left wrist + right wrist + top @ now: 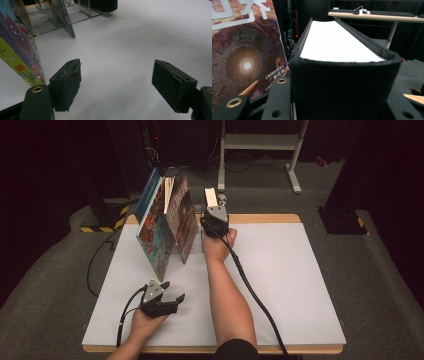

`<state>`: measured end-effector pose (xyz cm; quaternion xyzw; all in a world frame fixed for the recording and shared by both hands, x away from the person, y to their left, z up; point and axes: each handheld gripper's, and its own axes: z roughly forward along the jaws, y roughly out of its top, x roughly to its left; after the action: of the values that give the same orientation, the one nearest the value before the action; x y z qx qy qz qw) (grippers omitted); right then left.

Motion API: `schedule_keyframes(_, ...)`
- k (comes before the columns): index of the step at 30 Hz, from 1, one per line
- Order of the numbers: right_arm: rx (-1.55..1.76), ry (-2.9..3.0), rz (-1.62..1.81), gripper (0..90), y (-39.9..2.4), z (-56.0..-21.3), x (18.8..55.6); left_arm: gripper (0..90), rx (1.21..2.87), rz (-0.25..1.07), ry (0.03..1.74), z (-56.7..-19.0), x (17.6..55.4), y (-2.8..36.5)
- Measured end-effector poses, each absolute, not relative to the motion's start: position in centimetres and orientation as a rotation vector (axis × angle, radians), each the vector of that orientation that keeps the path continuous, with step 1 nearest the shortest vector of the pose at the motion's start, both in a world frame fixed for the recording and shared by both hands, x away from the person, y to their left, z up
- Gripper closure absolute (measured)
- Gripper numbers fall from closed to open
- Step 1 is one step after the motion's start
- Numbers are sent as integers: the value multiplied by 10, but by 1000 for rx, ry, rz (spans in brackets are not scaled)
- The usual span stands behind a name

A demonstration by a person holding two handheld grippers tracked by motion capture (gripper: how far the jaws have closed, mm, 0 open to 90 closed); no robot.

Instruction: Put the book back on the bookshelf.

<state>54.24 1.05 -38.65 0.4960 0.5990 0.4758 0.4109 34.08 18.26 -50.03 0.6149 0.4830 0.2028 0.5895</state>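
Dark room, white table (280, 285): thick black book (344, 75) clamped upright in the right gripper (216, 220) at the far edge.
Its spine runs vertical, just right of the leaning picture books (167, 222); the clear stand (82, 11) lies beside them; left gripper (165, 297), jaws apart and empty, sits well back near the front edge.

The high view looks forward and down over the white table (280, 285) from the person's side. The left gripper view skims low across it, facing the leaning books (17, 47). The right gripper view sits close behind a black book (342, 82), sharing the reddish book (244, 55) with the high view (182, 217).
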Motion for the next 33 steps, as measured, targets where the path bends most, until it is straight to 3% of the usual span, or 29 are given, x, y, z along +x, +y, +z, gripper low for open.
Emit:
schedule_keyframes(15, 1258, 1472, 1234, 518, 3, -398, 537, 237, 1435, 480, 1123, -501, 340, 182)
schedule_keyframes(21, 1263, 1507, 1262, 456, -1, -394, 533, 237, 1433, 481, 1125, -501, 341, 181)
schedule_keyframes(33, 1258, 1503, 1225, 528, -4, -394, 516, 238, 1434, 482, 1126, -501, 341, 181)
